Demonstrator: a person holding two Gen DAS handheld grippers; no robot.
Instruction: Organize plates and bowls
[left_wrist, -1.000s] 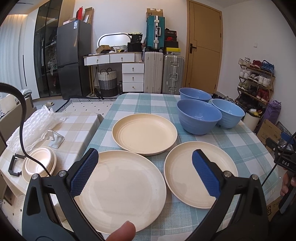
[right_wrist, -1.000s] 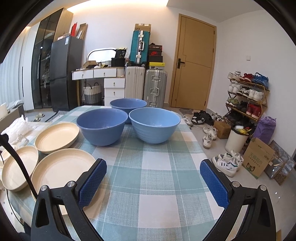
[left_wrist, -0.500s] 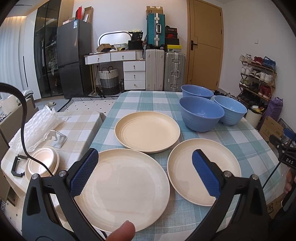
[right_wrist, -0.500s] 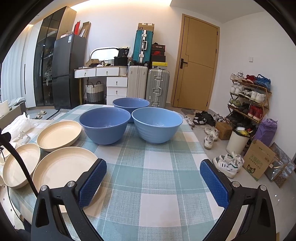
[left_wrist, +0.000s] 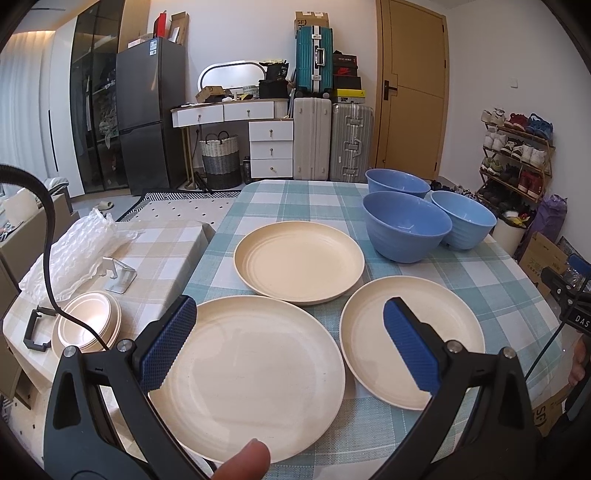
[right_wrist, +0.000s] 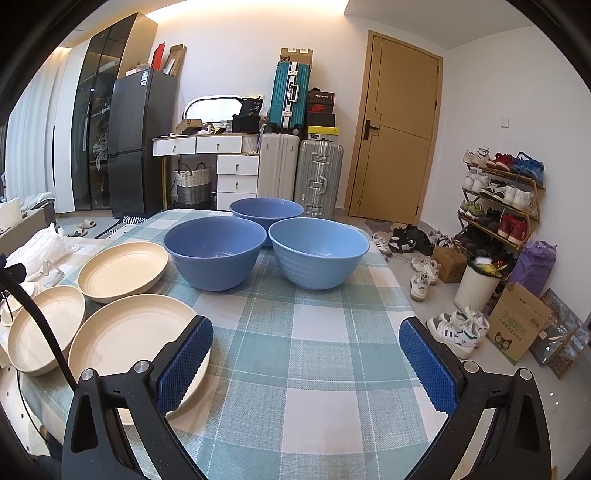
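Note:
Three cream plates lie on the checked table (left_wrist: 491, 295): a large near one (left_wrist: 255, 373), a far one (left_wrist: 299, 260) and a right one (left_wrist: 373, 339). Behind them stand three blue bowls, the nearest (left_wrist: 406, 229), one to its right (left_wrist: 463, 219) and one at the back (left_wrist: 397, 182). My left gripper (left_wrist: 290, 332) hangs open above the near plates, holding nothing. My right gripper (right_wrist: 304, 356) is open over the bare cloth, with the bowls (right_wrist: 216, 251) (right_wrist: 317, 251) ahead and the plates (right_wrist: 133, 343) (right_wrist: 123, 269) to its left.
A lower side table (left_wrist: 162, 254) on the left carries a stack of small bowls (left_wrist: 86, 328), bubble wrap (left_wrist: 74, 254) and a phone stand (left_wrist: 118, 273). A fingertip (left_wrist: 245, 461) shows at the bottom edge. Shoes (right_wrist: 458, 328) and boxes (right_wrist: 517, 325) lie on the floor right of the table (right_wrist: 314, 369).
Both grippers have drawn back and lifted slightly, so plates and bowls sit a little farther off. Both stay open and nothing on the table has moved.

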